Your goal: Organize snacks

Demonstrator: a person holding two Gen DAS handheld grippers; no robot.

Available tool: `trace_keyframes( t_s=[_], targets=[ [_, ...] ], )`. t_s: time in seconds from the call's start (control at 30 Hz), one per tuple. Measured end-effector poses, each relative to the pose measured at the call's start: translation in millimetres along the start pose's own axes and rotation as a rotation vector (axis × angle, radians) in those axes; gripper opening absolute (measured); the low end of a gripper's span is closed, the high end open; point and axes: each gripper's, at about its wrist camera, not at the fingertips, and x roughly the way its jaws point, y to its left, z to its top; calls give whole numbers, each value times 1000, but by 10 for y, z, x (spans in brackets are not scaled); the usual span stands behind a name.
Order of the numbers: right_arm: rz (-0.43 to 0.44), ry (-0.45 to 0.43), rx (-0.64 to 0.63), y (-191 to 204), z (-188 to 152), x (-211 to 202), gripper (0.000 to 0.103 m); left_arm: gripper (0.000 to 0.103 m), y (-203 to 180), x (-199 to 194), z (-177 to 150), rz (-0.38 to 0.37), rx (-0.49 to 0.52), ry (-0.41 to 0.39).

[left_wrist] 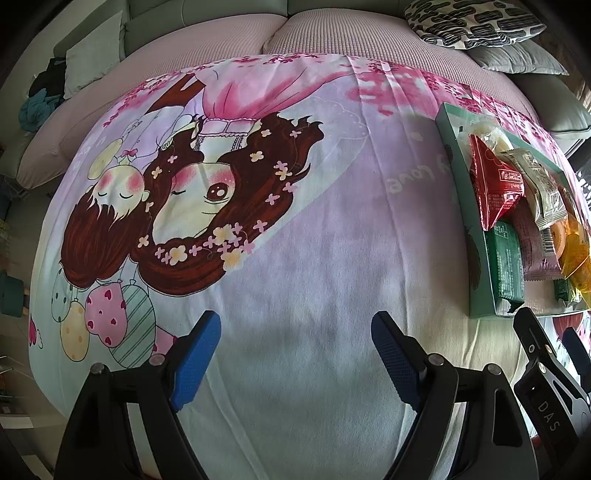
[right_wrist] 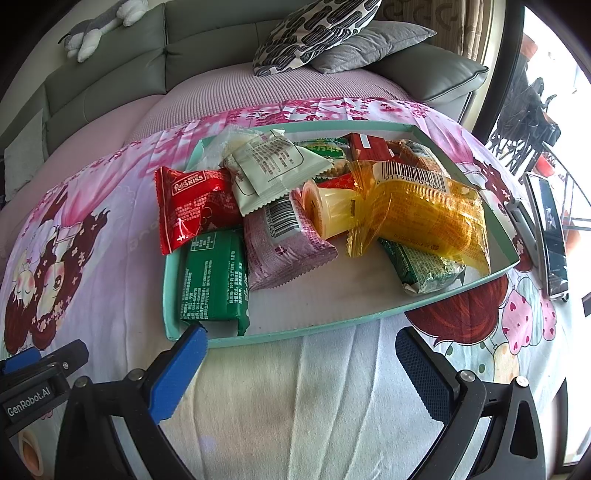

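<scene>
Beside tray [right_wrist: 295, 338], bare cloth [left_wrist: 314, 258].

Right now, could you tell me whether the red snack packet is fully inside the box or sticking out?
Sticking out: the red snack packet lies across the left rim of the box, with part over the cloth.

Cartoon cloth, sofa and cushions

A cartoon-print cloth [right_wrist: 92, 221] covers the tabletop; at 12 o'clock a patterned cushion [right_wrist: 314, 29] rests on a grey cushion [right_wrist: 373, 48], a plush toy [right_wrist: 99, 26] at 11, a phone [right_wrist: 552, 236] at 3
</scene>
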Motion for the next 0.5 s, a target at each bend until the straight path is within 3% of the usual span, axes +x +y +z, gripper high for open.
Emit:
trace_keyframes(
  t_s=[0.27,0.4,0.5],
  targets=[
    [1,0,-1,-4,2,-1,103,84,6,-10,-9,-2,-4,-6],
    [1,0,-2,-7,4,-1,103,84,3,-134,-25,-5,-1,-70],
    [1,0,-1,-7,4,-1,103,84,12,-92,-28,-27,-10,-45]
  ],
)
